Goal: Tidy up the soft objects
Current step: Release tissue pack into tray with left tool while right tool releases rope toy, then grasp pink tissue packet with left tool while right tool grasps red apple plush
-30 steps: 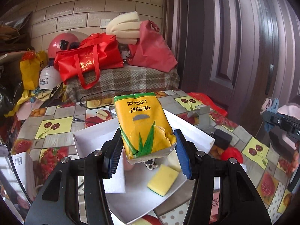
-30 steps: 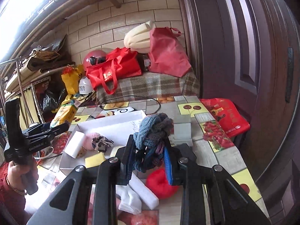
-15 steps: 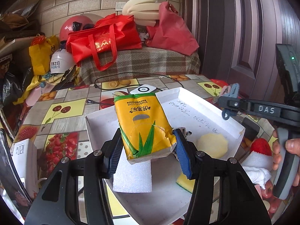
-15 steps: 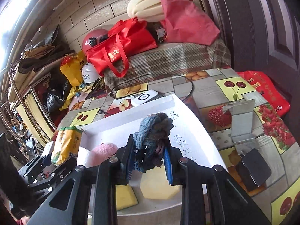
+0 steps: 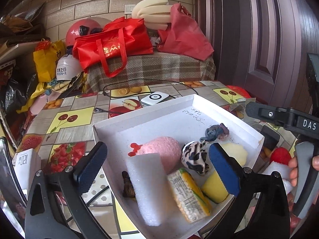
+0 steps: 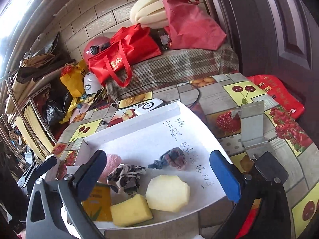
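A white tray (image 5: 143, 123) on the fruit-print table holds soft things. In the left wrist view the yellow tissue pack (image 5: 189, 196) lies in it beside a white foam block (image 5: 148, 187), a pink puff (image 5: 163, 149), a zebra cloth (image 5: 194, 157), a yellow sponge (image 5: 214, 186) and the blue knit wad (image 5: 216, 132). My left gripper (image 5: 157, 166) is open and empty above them. In the right wrist view my right gripper (image 6: 159, 173) is open and empty over the tray (image 6: 199, 135); the knit wad (image 6: 169, 160), a pale foam piece (image 6: 168, 193) and the sponge (image 6: 131, 210) lie below.
A white device (image 5: 154, 97) with a black cable (image 5: 139, 83) lies behind the tray. A grey metal bracket (image 6: 252, 125) and a black box (image 6: 271, 169) stand at the right. A red soft item (image 5: 281, 156) and white cloth (image 5: 277, 169) lie right of the tray. Red bags (image 5: 113, 45) sit behind.
My left gripper has opened and let the tissue pack drop into the tray. My right gripper has opened and let the blue knit wad drop into the tray.
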Demonstrator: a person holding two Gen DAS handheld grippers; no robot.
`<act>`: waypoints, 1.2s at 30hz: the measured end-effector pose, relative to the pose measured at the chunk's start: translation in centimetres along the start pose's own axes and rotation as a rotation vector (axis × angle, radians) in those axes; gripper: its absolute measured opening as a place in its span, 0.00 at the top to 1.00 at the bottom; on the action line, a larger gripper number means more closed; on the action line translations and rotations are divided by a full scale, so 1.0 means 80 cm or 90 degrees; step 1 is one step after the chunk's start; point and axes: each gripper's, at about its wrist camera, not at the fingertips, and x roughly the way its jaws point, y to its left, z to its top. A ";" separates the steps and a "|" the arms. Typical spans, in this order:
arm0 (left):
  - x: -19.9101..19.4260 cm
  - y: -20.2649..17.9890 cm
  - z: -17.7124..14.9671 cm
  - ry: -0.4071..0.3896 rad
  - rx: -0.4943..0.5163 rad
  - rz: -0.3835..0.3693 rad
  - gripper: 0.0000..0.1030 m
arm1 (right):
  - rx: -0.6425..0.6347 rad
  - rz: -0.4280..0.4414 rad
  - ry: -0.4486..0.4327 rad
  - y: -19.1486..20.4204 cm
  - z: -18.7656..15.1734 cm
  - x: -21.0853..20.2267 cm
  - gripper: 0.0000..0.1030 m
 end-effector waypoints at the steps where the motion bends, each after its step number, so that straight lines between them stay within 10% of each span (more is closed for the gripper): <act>1: 0.000 -0.001 0.000 0.000 0.002 0.001 0.00 | 0.005 0.003 -0.003 -0.004 0.000 -0.004 0.00; 13: -0.041 -0.036 0.009 -0.052 0.040 -0.097 0.00 | 0.016 0.021 -0.140 -0.041 -0.015 -0.106 0.00; 21: -0.043 -0.134 -0.052 0.136 0.120 -0.269 0.00 | -0.026 -0.054 0.006 -0.094 -0.054 -0.102 0.00; 31: -0.027 -0.197 -0.098 0.200 0.162 -0.229 0.01 | 0.052 -0.040 0.069 -0.133 -0.070 -0.065 0.07; 36: -0.010 -0.185 -0.111 0.235 0.160 -0.229 0.26 | 0.039 -0.033 0.160 -0.115 -0.089 -0.026 0.29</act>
